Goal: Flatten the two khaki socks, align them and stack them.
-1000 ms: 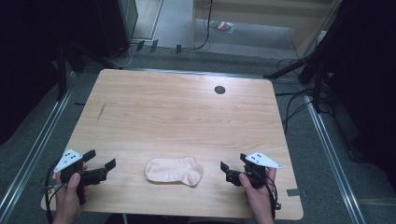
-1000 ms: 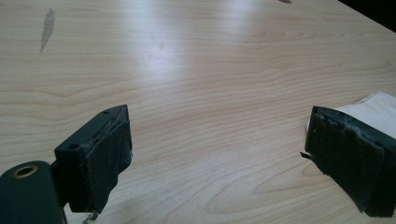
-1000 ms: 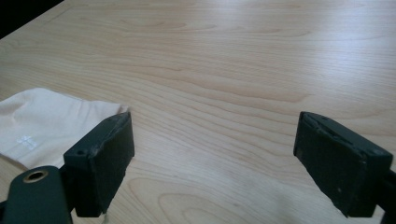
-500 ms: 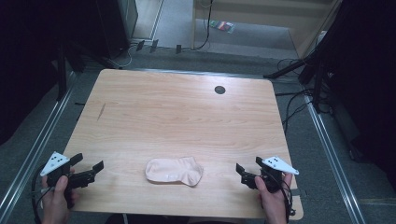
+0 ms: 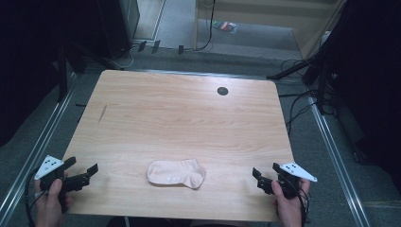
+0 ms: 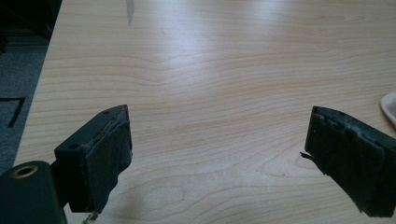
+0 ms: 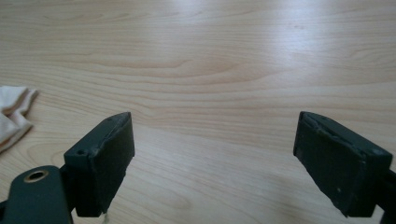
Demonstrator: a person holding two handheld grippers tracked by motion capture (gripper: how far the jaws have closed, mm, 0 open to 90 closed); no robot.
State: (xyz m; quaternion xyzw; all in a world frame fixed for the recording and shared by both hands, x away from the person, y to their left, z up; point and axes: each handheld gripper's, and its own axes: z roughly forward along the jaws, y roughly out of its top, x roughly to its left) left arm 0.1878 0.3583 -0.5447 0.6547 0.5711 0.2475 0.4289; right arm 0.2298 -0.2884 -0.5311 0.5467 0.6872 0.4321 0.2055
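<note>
— Two grippers, from up high: what do we see?
— We see the left gripper (image 5: pixel 80 170) and right gripper (image 5: pixel 265 176) at the near corners of the wooden table (image 5: pixel 189 118), with a pale pink sock (image 5: pixel 176 173) lying flat between them, touching neither.
— And the left gripper view?
— Its jaws are spread wide, holding nothing; the sock's edge (image 6: pixel 389 105) peeks in at the right.
— The right gripper view?
— Its jaws are wide apart too, with the sock (image 7: pixel 13 116) at the left.

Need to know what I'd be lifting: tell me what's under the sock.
The sock lies flat on the wooden table, and bare wood shows all around it. Whatever is directly beneath it is covered by the fabric, so that cannot be seen.
</note>
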